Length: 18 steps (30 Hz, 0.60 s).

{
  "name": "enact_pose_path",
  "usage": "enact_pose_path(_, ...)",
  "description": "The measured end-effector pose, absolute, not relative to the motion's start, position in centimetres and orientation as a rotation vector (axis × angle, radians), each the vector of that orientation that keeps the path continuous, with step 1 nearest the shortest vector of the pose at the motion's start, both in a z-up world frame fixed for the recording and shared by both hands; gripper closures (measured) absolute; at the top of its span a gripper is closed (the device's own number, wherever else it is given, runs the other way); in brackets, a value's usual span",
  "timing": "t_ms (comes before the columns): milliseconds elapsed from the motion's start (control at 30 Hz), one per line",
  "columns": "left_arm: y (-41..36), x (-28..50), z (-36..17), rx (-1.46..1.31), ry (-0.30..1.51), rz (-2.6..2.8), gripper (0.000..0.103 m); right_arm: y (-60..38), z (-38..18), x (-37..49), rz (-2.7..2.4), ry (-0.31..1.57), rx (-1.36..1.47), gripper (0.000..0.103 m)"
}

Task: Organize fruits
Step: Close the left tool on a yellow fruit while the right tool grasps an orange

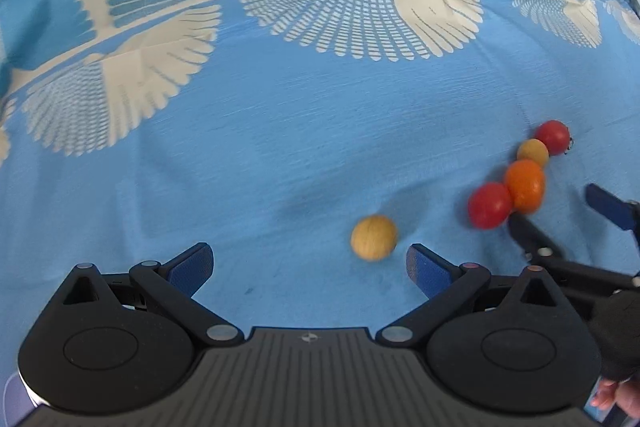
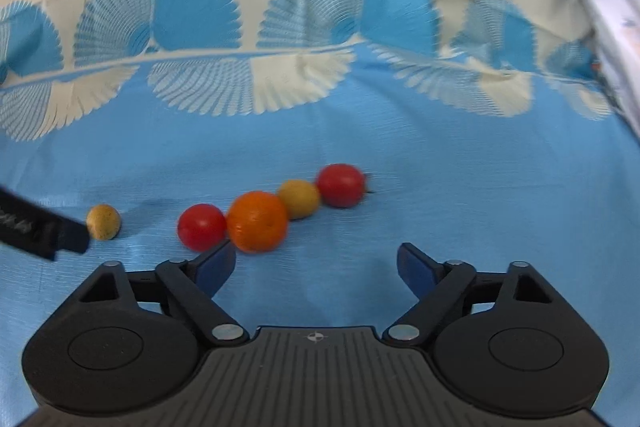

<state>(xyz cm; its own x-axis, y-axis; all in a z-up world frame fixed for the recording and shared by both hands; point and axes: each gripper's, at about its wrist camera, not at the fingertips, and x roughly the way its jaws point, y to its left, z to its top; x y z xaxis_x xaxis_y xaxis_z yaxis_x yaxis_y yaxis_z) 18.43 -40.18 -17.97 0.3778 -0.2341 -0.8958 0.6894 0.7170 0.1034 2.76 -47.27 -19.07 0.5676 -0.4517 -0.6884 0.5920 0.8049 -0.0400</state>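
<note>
Four fruits touch in a row on the blue cloth [image 2: 440, 227]: tomato [image 2: 202, 227], orange [image 2: 258, 221], yellow fruit [image 2: 299, 199], tomato [image 2: 341, 185]. The row suggests sorting has started. A stray yellow ball [image 1: 374, 237] lies at its 9 o'clock end. Left gripper [image 1: 310, 269] is wide and empty; right gripper [image 2: 316, 269] is wide and empty. No writing is legible.

Both wrist cameras look steeply down, close over the blue cloth [image 1: 280, 147], sharing the fruit row [image 2: 256, 221].

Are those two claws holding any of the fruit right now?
No. The left claw and right claw are both open and empty; all the fruit lies on the blue cloth.
</note>
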Motion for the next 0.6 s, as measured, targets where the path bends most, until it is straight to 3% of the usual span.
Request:
enact_pose_path(67, -40.6, 18.7, -18.2, 0.505, 1.020, -0.642, 0.002, -47.2, -19.5, 3.5, -0.608, 0.739, 0.192, 0.025)
enact_pose_path(100, -40.6, 18.7, -18.2, 0.498, 1.020, -0.651, 0.013, -47.2, -19.5, 3.8, -0.607, 0.728, 0.181, 0.025)
enact_pose_path(133, -40.7, 18.8, -18.3, 0.491, 1.027, -0.658, 0.037, -47.2, -19.6, 4.1, -0.600, 0.722, 0.173, 0.031)
enact_pose_path(167, -40.7, 18.8, -18.3, 0.484, 1.048, -0.673, 0.051, -47.2, -19.7, 4.4, -0.581, 0.722, 0.172, 0.045)
enact_pose_path(200, -40.7, 18.8, -18.4, 0.474, 1.071, -0.692, 0.075, -47.1, -19.7, 4.6, -0.555, 0.729, 0.180, 0.053)
enact_pose_path(233, -40.6, 18.6, -18.3, 0.471, 1.065, -0.700, 0.075, -47.0, -19.7, 4.6, -0.543, 0.729, 0.180, 0.064)
enact_pose_path(600, -35.2, 14.3, -13.1, 0.372, 1.051, -0.707, 0.075, -45.3, -15.6, -2.9, -0.674, 0.691, 0.317, 0.065)
